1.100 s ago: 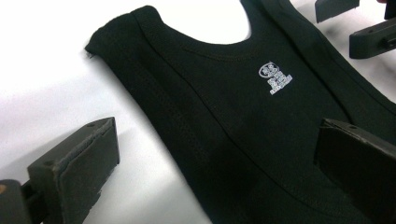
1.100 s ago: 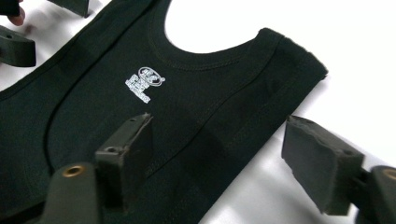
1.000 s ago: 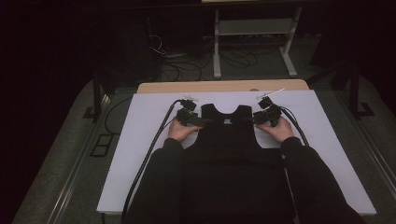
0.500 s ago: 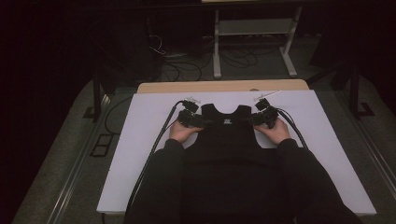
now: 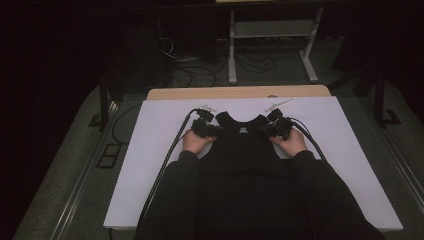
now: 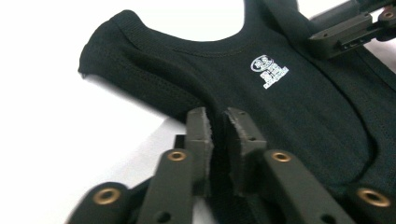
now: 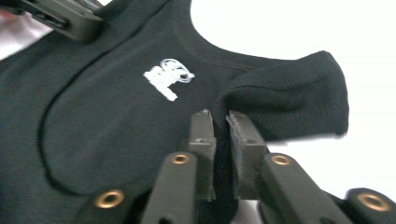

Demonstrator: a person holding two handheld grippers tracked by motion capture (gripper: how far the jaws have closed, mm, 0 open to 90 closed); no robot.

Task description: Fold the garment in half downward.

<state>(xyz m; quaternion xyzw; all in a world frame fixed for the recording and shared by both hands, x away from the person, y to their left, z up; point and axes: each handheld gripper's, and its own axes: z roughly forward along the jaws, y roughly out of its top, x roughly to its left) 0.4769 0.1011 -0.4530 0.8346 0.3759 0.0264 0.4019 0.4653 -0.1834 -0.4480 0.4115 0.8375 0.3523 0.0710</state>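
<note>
Black sleeveless knit top [image 5: 243, 145] lies flat on the white counter [image 5: 150, 150], left gripper [image 6: 218, 122] and right gripper [image 7: 219, 122] just closed, each pinching a shoulder strap.

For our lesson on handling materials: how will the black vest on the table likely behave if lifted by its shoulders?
The black vest is probably floppy: its knit bunches between the left gripper and right gripper. Likely light, so it should hang and sag. Its ribbed cloth seems unlikely to slip.

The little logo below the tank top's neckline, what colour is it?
White, on the black tank top; the logo shows best in the left gripper view.
</note>
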